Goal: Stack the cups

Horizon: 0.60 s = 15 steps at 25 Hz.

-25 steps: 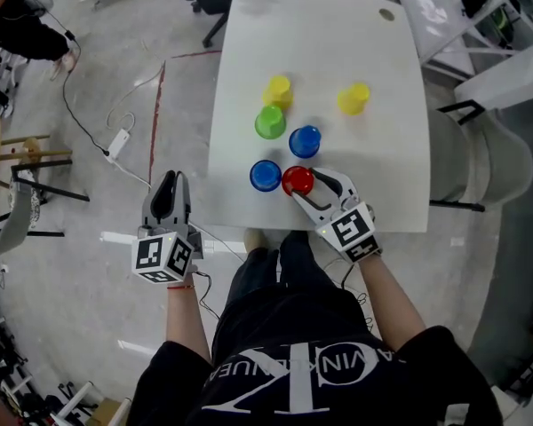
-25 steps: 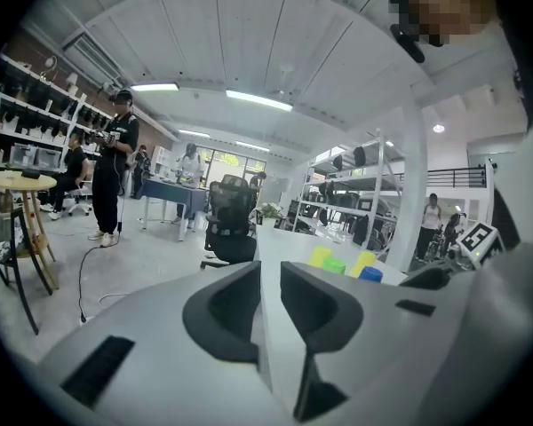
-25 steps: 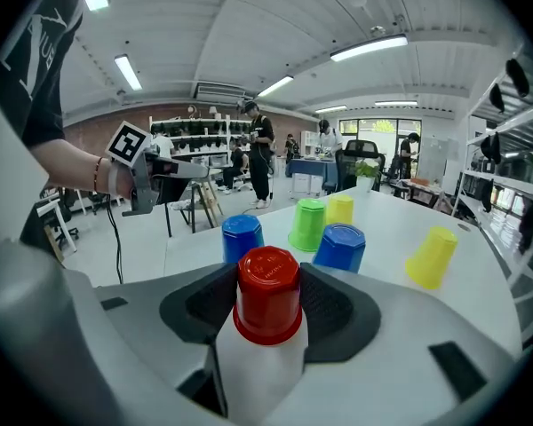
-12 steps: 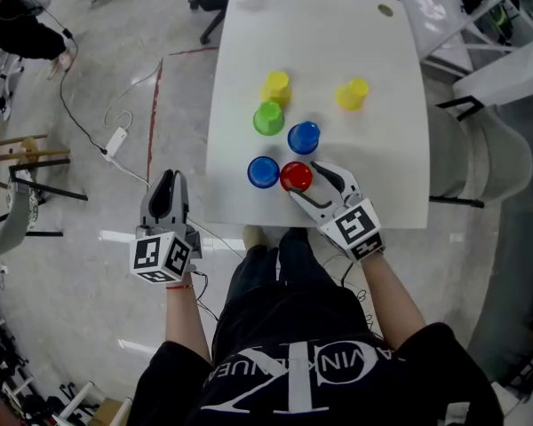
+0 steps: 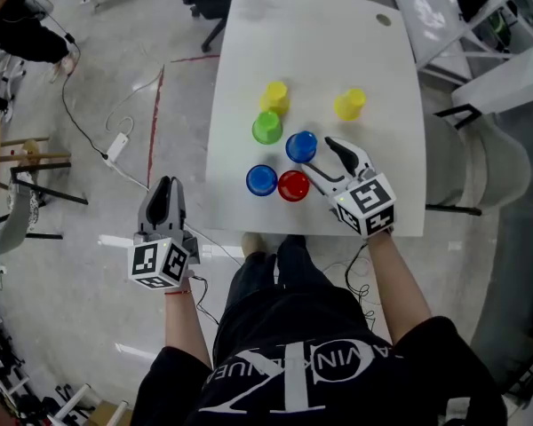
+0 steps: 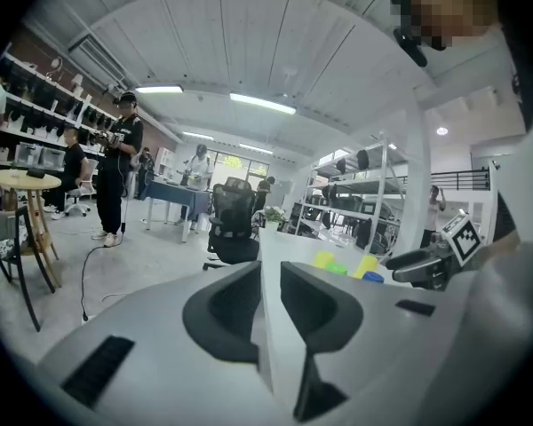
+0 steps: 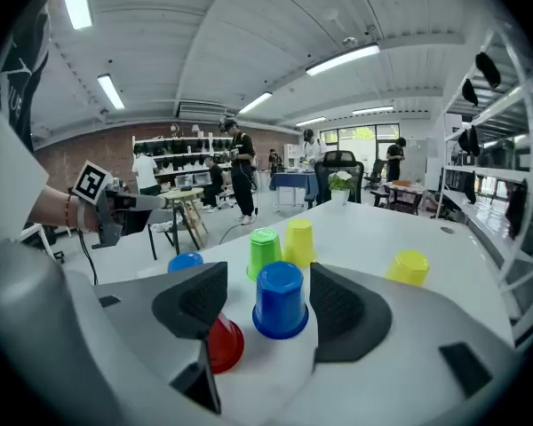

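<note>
Six upturned cups stand on the white table (image 5: pixel 373 51): a yellow one (image 5: pixel 275 96), a green one (image 5: pixel 266 128), a blue one (image 5: pixel 302 146), a second blue one (image 5: pixel 261 180), a red one (image 5: pixel 293 185) and a second yellow one (image 5: pixel 349 104). My right gripper (image 5: pixel 328 161) is open at the first blue cup's right; its jaws have just been opening. In the right gripper view that blue cup (image 7: pixel 280 300) stands just ahead between the jaws, untouched, with the red cup (image 7: pixel 222 344) behind the left jaw. My left gripper (image 5: pixel 164 201) hangs over the floor left of the table, its jaws a narrow slit apart around nothing.
The table's near edge runs just below the red cup. An office chair (image 6: pixel 231 224) stands at the table's far end. Cables (image 5: pixel 115 140) lie on the floor at the left. Shelving (image 7: pixel 506 176) stands to the right, and people (image 6: pixel 120 171) are standing farther off.
My right gripper opened off the red cup and moved right and away, up to the blue cup beside it. The red cup stayed on the table. The left gripper held still.
</note>
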Each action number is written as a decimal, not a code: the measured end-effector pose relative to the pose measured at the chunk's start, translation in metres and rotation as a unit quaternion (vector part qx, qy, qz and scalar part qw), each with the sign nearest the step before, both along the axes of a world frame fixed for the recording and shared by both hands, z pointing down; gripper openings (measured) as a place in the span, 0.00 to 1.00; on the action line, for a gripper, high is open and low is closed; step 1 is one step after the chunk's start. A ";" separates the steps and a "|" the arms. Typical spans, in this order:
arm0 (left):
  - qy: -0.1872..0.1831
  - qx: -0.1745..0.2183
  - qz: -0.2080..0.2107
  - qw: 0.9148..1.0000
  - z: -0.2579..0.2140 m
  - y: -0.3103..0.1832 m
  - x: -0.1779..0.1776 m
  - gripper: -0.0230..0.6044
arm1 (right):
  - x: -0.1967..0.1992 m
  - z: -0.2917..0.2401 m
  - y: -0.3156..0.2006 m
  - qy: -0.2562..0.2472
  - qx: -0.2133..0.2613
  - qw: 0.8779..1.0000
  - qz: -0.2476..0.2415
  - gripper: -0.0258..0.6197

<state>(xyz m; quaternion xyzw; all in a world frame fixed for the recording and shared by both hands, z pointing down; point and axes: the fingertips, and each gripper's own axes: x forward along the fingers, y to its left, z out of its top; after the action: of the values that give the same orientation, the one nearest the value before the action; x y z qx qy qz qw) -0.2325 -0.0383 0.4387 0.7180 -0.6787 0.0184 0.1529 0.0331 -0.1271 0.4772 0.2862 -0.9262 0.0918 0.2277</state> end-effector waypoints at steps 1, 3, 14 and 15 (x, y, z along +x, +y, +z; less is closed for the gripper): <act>-0.001 -0.002 -0.003 1.000 0.000 0.002 -0.001 0.15 | -0.001 0.005 -0.005 0.005 -0.006 1.000 0.001 0.50; -0.003 -0.007 -0.011 1.000 0.002 0.009 -0.005 0.15 | -0.004 0.016 -0.013 0.014 -0.015 1.000 0.001 0.50; -0.006 -0.025 -0.044 0.999 0.015 0.031 -0.024 0.15 | -0.002 0.027 -0.029 0.033 -0.002 0.999 0.001 0.39; -0.006 -0.024 -0.043 0.999 0.014 0.029 -0.025 0.15 | 0.003 0.023 -0.028 0.032 0.000 0.999 0.006 0.39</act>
<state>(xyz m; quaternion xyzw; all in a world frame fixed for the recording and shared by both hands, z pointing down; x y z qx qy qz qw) -0.2575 -0.0093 0.4525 0.6846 -0.7089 0.0318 0.1666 0.0360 -0.1551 0.5006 0.2949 -0.9164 0.0841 0.2571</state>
